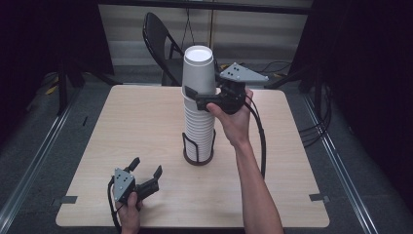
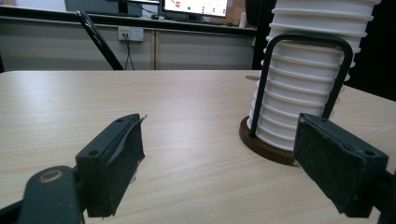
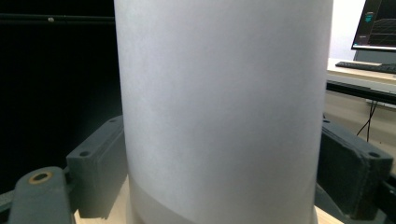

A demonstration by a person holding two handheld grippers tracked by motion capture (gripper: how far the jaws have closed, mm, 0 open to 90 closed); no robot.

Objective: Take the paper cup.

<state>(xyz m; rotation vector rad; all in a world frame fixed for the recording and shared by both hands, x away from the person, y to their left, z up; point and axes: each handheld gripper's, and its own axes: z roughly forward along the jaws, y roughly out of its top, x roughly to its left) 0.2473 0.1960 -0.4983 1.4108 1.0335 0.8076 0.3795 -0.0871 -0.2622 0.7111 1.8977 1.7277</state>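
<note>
Right gripper [image 1: 200,91] clamped on top cup [image 1: 198,68]; left gripper [image 1: 144,168] spread, idle. Risked dragging the stack [image 1: 198,126] below from the holder [image 1: 198,157].

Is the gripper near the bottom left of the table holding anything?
No, the left gripper rests on the table with its jaws spread apart and nothing between them.

The tall stack of cups [image 1: 198,109] in its wire holder [image 1: 198,148] stands in the middle of the table [image 1: 122,126]. All around it the table is bare, with room to pass.
</note>
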